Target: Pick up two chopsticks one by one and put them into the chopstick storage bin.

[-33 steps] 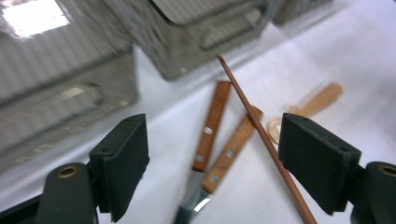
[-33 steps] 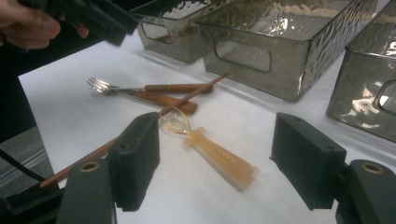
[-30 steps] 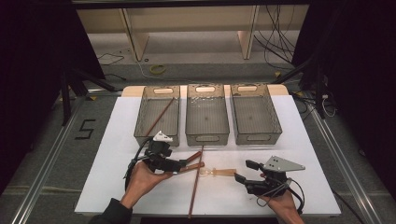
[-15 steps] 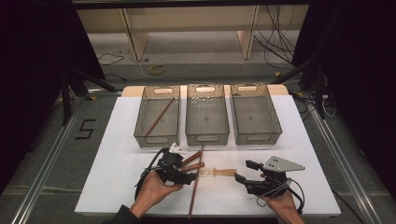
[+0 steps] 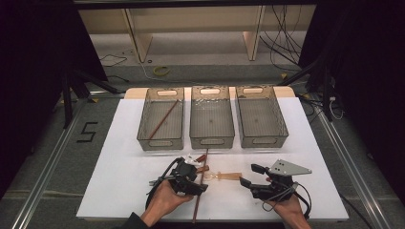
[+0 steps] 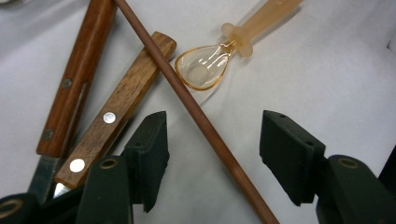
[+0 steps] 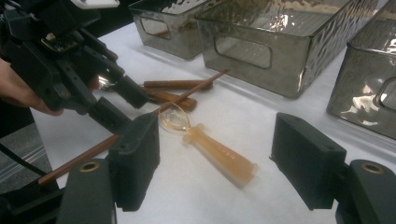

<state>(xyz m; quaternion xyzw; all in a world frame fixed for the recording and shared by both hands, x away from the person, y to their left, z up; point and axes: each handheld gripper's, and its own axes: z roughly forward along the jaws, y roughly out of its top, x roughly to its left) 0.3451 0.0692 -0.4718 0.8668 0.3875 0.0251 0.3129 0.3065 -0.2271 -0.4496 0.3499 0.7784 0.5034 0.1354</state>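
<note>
On white table (image 5: 119, 186), brown chopstick (image 6: 201, 119) lies between left claw (image 6: 212, 154) jaws, closing in, untouched

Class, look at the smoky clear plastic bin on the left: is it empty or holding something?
Holding something: the left smoky clear plastic bin has one thin brown wooden stick lying slanted inside.

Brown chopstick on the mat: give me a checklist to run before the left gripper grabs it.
1. Chopstick lies between the left gripper jaws: ok.
2. Pads pressing on the stick: not ok; the jaws have just been closing, but gaps remain on both sides.
3. Stick free of neighbours: not ok; it crosses over a wooden knife handle.
4. Amber spoon outside the jaws: ok, it lies beyond them.
5. Right gripper apart from the stick: ok, open and off to the side.
6. Left bin has room: ok, one chopstick inside.
</note>
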